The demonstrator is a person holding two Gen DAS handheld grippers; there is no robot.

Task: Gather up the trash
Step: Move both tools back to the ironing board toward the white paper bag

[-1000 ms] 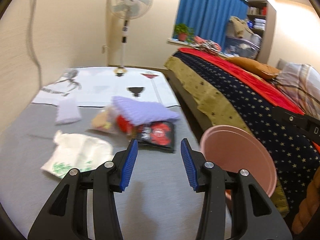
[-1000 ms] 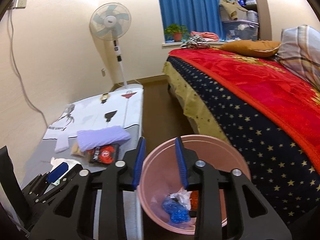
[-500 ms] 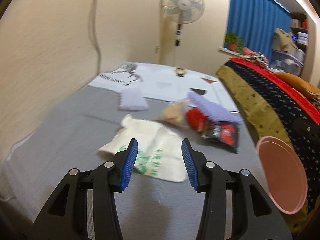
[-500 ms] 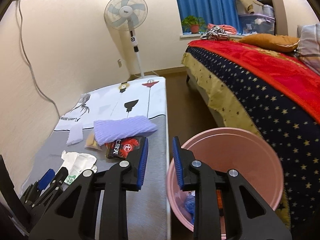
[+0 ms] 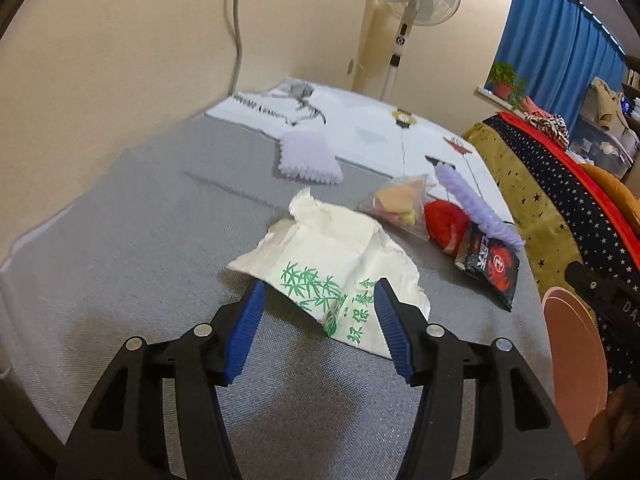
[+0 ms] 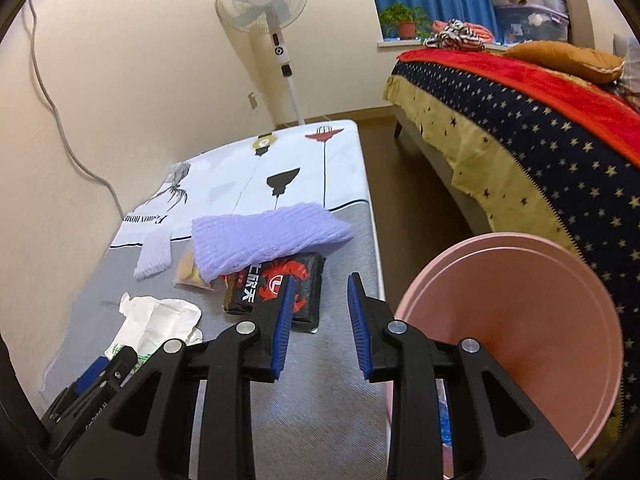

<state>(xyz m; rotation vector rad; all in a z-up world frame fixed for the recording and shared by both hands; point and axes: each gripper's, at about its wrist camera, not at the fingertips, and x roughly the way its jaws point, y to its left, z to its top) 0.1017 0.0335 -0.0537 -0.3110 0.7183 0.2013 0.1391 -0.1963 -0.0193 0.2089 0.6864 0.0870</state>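
Observation:
Trash lies on a grey mattress. A white paper bag with green bamboo print lies just ahead of my open, empty left gripper; it also shows in the right wrist view. Beyond it lie a clear bag of scraps, a red item, a black and red snack packet and lilac foam netting. My right gripper is open and empty over the mattress edge, beside the black packet. A pink bin stands on its right.
A small foam net piece lies further back on the mattress. A standing fan is by the wall. A bed with a starry blanket is right of a floor gap. A cable hangs down the wall.
My left gripper swung left from the black packet and bin toward the white paper bag and moved closer. My right gripper moved left, from over the bin to over the mattress edge.

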